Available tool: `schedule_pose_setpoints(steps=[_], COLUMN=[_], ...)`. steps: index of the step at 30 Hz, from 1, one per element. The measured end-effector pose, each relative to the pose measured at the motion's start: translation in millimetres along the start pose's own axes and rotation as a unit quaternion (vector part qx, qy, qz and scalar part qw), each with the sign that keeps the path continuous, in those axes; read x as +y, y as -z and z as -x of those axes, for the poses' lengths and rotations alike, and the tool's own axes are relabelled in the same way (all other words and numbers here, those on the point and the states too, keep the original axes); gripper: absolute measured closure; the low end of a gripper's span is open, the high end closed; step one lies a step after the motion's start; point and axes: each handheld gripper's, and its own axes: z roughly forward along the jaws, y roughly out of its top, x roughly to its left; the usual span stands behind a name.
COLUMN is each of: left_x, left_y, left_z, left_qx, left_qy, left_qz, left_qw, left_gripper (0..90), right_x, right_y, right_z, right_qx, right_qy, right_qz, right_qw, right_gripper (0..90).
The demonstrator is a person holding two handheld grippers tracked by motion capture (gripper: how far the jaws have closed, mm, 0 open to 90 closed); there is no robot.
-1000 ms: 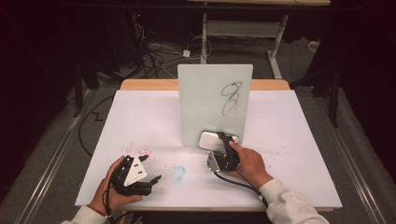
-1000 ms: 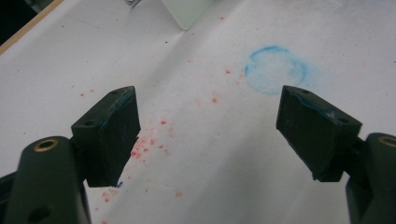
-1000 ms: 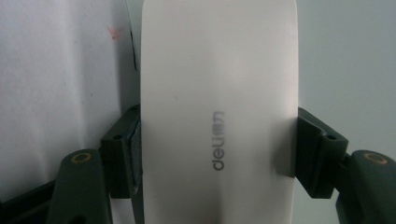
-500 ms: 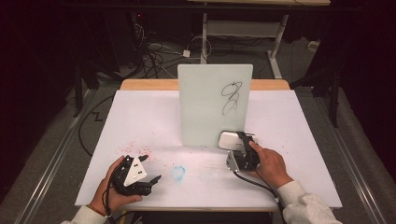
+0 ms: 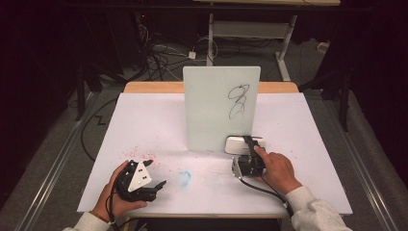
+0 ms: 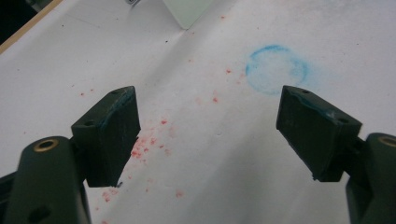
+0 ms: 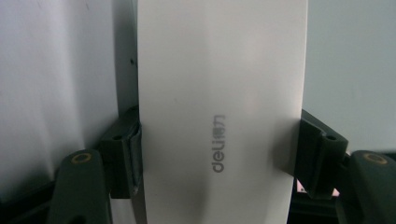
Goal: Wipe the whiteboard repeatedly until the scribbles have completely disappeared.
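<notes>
A pale whiteboard stands upright at the middle of the table, with a black scribble at its upper right. A white eraser marked "deli" lies at the board's foot on the right. My right gripper is shut on the eraser. In the right gripper view both black pads press the long sides of the eraser, with the board surface behind it. My left gripper rests near the table's front left, open. Nothing is between the wide-apart jaws of my left gripper.
White paper covers the table. Red specks lie near the left gripper and a blue chalky ring sits between the hands. Behind the table are cables and a metal stand on the floor.
My right gripper has slid the eraser to the right along the foot of the board. The left gripper has stayed where it was.
</notes>
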Motion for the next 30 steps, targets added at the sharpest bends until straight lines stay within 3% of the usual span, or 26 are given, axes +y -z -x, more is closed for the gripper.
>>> schedule_pose_setpoints(steps=[5,8,11,14,17,22,30], left_x=[-0.1,-0.5,-0.8,-0.6,-0.2,-0.1,0.0], left_y=[0.0,0.8,1.0,1.6,1.5,1.6,1.5], left_z=[0.0,-0.4,-1.1,-1.0,-0.8,-0.6,-0.5], left_qx=[0.001,0.001,0.001,0.002,0.002,0.002,0.001], left_qy=[-0.001,0.002,0.001,0.002,0.002,0.002,0.002], left_qz=[-0.001,0.001,0.000,0.002,0.002,0.002,0.002], left_qw=[1.0000,1.0000,1.0000,1.0000,1.0000,1.0000,1.0000], left_gripper=[20.7,20.7,20.7,20.7,20.7,20.7,20.7], right_x=[21.6,25.2,22.7,15.6,5.9,-8.5,-9.1], right_y=[-2.8,-3.0,-2.1,-0.2,1.7,3.9,2.3], right_z=[0.1,-0.8,1.1,13.5,29.6,49.2,42.0], right_qx=[0.010,0.008,-0.011,-0.037,-0.070,-0.069,-0.028], right_qy=[0.012,0.012,0.010,-0.028,-0.079,-0.154,-0.162], right_qz=[0.005,0.003,-0.005,-0.008,-0.008,-0.010,0.003], right_qw=[0.9999,0.9999,0.9999,0.9989,0.9944,0.9856,0.9863], right_gripper=[30.9,30.9,30.9,30.9,30.9,30.9,30.9])
